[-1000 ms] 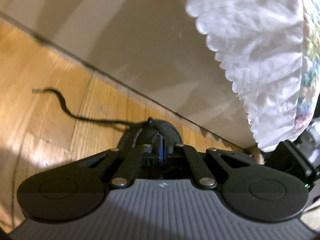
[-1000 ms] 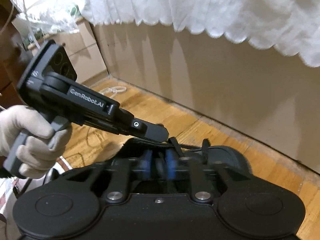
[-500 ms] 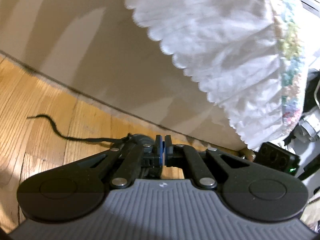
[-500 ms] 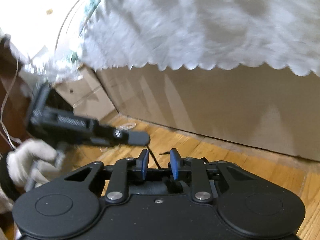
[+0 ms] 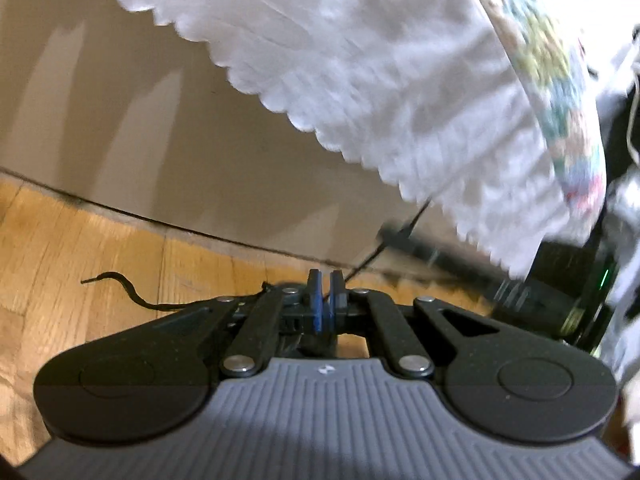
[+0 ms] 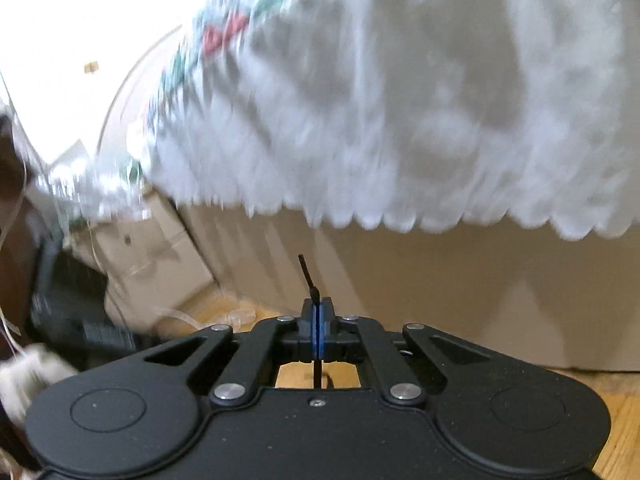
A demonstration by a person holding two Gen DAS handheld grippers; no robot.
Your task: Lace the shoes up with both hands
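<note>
Right gripper, black with blue-padded fingertips, has its jaws pressed together on a thin black shoelace. The lace's stiff tip stands up out of the pads, tilted a little to the left, and a short run of the same lace shows below the pads, hanging towards the wooden plank floor.

Left gripper, of the same black build with a ribbed grey body, has its jaws nearly together, with only a narrow slit between the blue pads. Whether anything is caught in that slit cannot be told. In the left wrist view a taut stretch of black lace runs from just beside these fingertips up and to the right, to the blurred right gripper. A second, slack lace end lies curled on the floor to the left, its tip free. A dark rounded bit of the shoe peeks out behind the left gripper's linkage; most of it is hidden.

Behind everything a white scalloped-edge cloth hangs over a beige board that meets the floor. At the left edge of the right wrist view a white-gloved hand appears, heavily blurred.
</note>
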